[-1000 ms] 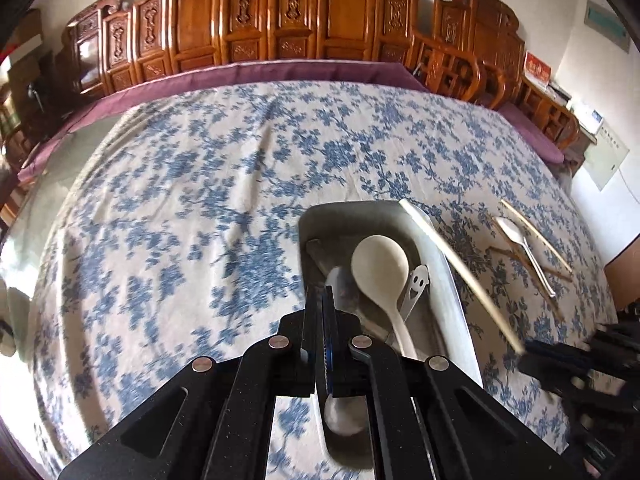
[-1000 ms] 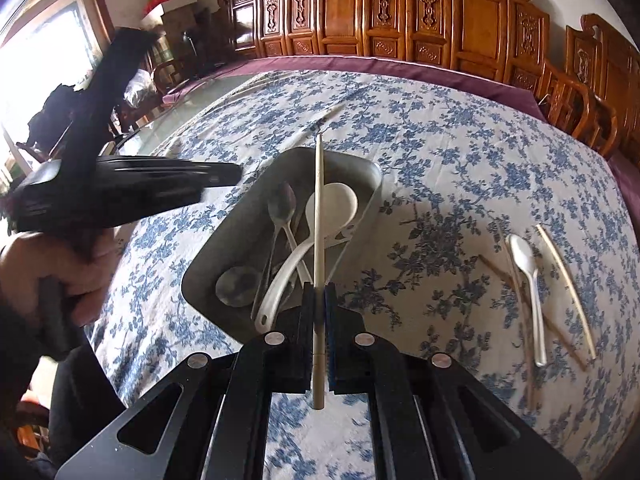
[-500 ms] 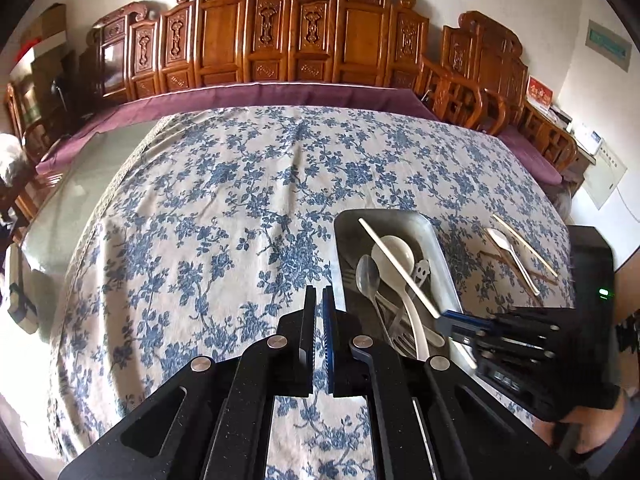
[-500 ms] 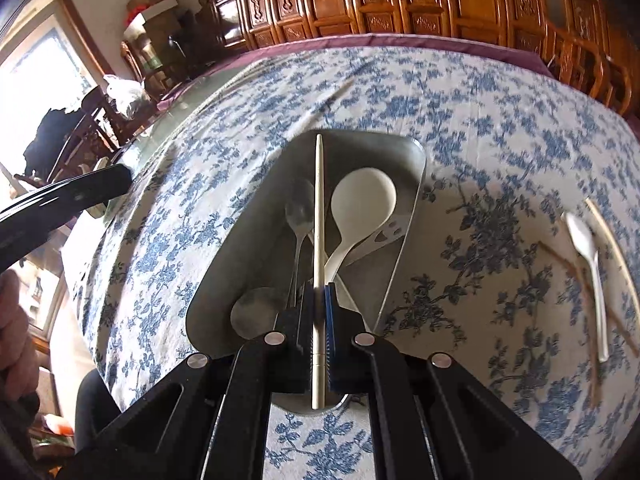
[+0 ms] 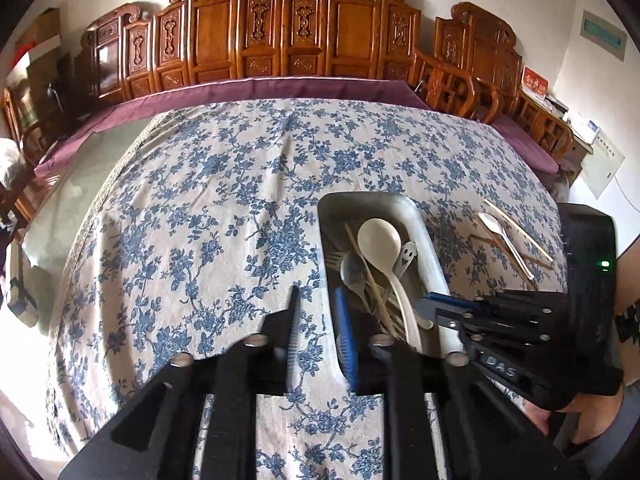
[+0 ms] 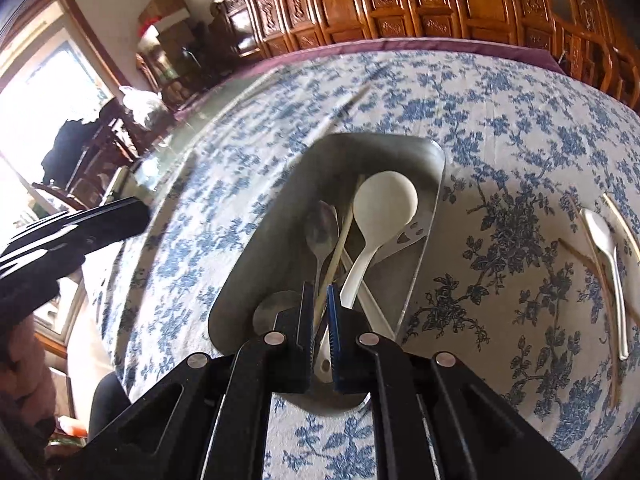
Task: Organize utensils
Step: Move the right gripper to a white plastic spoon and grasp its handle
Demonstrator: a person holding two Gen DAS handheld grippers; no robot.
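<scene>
Both sets of jaws have parted since half a second ago. The right gripper (image 6: 320, 312) stands slightly open over the near end of the metal tray (image 6: 430, 216), and the chopstick (image 6: 340, 248) it was clamping now lies loose in the tray, its near end passing between the fingers without being pinched; that piece looks delivered. The left gripper (image 5: 320, 320), shut a moment back, is now wide open and holds nothing, one finger over the tablecloth (image 5: 200, 220) and the other over the tray's left rim.

Inside the tray the chopstick rests diagonally across a metal spoon (image 6: 320, 228), beside the white ladle (image 6: 384, 204) and a slotted turner with a smiley face (image 5: 406, 258).

Farther out on the table, well apart from the tray on its right side, a small white spoon (image 6: 608, 256) and a few more chopsticks (image 5: 516, 228) lie on the cloth. By my reading those are what remain to be gathered, and the right gripper is the nearer one to fetch them.
</scene>
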